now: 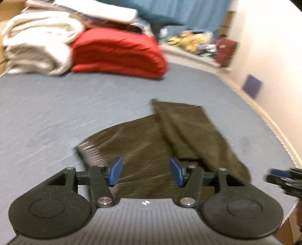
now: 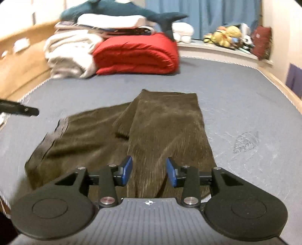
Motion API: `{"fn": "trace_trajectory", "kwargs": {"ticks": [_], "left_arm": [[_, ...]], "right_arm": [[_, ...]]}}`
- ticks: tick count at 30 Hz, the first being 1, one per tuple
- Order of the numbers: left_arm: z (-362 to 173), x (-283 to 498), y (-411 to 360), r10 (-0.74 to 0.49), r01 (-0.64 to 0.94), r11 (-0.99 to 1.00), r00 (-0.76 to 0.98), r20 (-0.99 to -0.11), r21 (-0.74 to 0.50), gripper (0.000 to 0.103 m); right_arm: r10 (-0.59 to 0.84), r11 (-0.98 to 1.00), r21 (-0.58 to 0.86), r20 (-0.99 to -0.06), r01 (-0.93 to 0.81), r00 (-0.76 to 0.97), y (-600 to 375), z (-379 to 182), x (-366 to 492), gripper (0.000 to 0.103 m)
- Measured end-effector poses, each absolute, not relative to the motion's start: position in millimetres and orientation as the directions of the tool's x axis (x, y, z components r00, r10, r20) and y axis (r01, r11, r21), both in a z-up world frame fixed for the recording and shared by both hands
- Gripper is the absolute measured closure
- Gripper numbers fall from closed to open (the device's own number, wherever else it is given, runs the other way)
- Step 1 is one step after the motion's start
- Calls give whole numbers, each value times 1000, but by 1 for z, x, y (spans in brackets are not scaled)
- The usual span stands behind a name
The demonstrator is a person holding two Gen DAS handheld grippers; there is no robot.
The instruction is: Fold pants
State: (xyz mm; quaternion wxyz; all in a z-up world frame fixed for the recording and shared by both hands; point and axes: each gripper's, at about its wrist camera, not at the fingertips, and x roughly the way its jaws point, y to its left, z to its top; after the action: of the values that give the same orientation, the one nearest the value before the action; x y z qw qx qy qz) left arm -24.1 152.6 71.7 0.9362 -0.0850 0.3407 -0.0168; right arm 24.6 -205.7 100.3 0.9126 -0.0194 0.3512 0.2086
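Your pants (image 2: 132, 135) lie on the bare grey-blue mattress (image 2: 236, 94), dark olive-brown, with the waistband (image 2: 54, 135) toward the left in the right wrist view. One leg is folded back over the rest, so a doubled strip runs from the far hem down toward your right gripper (image 2: 149, 170). The fabric looks ribbed, though motion blur softens the detail.

Your right gripper hangs above the near end of that folded leg. Its jaws stand apart and empty; the blue pads (image 2: 127, 169) do not press on the cloth, which lies below them.

Your left gripper (image 1: 146, 172) hangs over the seat of the pants (image 1: 143, 143), near the waistband (image 1: 90, 152). Its jaws are apart as well, wider than the right ones, with nothing clamped between the pads (image 1: 116, 172). In the left wrist view the tip of your right gripper shows at the right edge (image 1: 283, 178), just beside the folded leg.

At the far end of the mattress sit a folded red blanket (image 2: 137, 54) and, touching it on the left, a pile of cream blankets (image 2: 69, 54). A plush shark (image 2: 122, 11) rests on top of the pile. Soft toys (image 2: 224, 35) line the ledge beyond, in front of a blue curtain (image 2: 207, 17).
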Motion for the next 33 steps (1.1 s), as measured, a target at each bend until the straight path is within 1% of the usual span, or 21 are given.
{"fn": "trace_trajectory", "kwargs": {"ticks": [2, 3, 4, 5, 6, 7, 8, 9, 11, 15, 16, 17, 18, 20, 22, 24, 26, 28, 30, 31, 33], "left_arm": [[51, -21, 133, -91, 17, 992, 778, -622, -123, 41], [32, -14, 123, -69, 13, 996, 750, -658, -90, 42], [14, -1, 114, -46, -15, 997, 685, -727, -77, 46], [3, 4, 113, -68, -33, 993, 646, -761, -116, 48], [-5, 10, 113, -136, -26, 980, 628, -766, -196, 48], [-9, 16, 111, -170, -17, 973, 616, -769, -230, 48], [-12, 19, 108, -172, -11, 974, 610, -774, -226, 48], [-14, 19, 103, -147, -8, 981, 609, -780, -191, 48], [-17, 23, 95, -109, 7, 991, 609, -785, -132, 48], [-16, 29, 90, -136, 36, 989, 603, -786, -143, 46], [-16, 28, 88, -139, 43, 989, 602, -786, -142, 46], [-18, 31, 89, -141, 47, 989, 601, -787, -141, 46], [-19, 30, 89, -141, 48, 989, 600, -788, -141, 46], [-21, 29, 91, -139, 44, 989, 597, -790, -141, 46], [-23, 28, 94, -132, 35, 990, 594, -793, -139, 46], [-25, 27, 98, -132, 33, 990, 596, -792, -140, 46], [-27, 26, 101, -126, 27, 990, 589, -798, -136, 46], [-26, 25, 104, -127, 24, 990, 587, -800, -140, 46], [-24, 24, 105, -133, 19, 988, 584, -801, -151, 44], [-22, 23, 104, -140, 20, 987, 584, -800, -158, 43], [-20, 21, 101, -150, 30, 986, 586, -796, -164, 36]], "right_arm": [[373, 913, 129, -650, -388, 662, -204, 91, 35, 60], [369, 914, 126, -653, -386, 661, -200, 84, 40, 60], [361, 916, 118, -663, -384, 656, -196, 77, 44, 59], [354, 916, 109, -675, -387, 648, -191, 70, 46, 58], [351, 912, 98, -688, -397, 636, -185, 62, 50, 57], [350, 909, 88, -694, -408, 629, -179, 56, 55, 57], [350, 903, 76, -700, -423, 623, -172, 52, 58, 54], [349, 897, 61, -707, -439, 615, -167, 48, 62, 52], [347, 883, 36, -722, -469, 598, -156, 40, 67, 51], [362, 851, 29, -756, -525, 546, -138, 25, 73, 53], [361, 842, 20, -763, -539, 536, -135, 23, 72, 54], [355, 832, 1, -770, -555, 531, -131, 19, 70, 70], [345, 824, -18, -777, -567, 526, -129, 16, 69, 95], [308, 827, -66, -778, -559, 548, -133, 16, 66, 96], [279, 850, -92, -758, -519, 590, -152, 30, 65, 96], [262, 877, -83, -743, -473, 616, -186, 48, 63, 96], [261, 888, -60, -750, -456, 608, -228, 59, 53, 97], [244, 875, -69, -792, -479, 559, -263, 53, 38, 97], [224, 837, -76, -855, -541, 467, -287, 35, 15, 96], [218, 824, -72, -876, -561, 431, -294, 27, 7, 96], [228, 827, -35, -891, -561, 392, -305, 22, -2, 93]]}}
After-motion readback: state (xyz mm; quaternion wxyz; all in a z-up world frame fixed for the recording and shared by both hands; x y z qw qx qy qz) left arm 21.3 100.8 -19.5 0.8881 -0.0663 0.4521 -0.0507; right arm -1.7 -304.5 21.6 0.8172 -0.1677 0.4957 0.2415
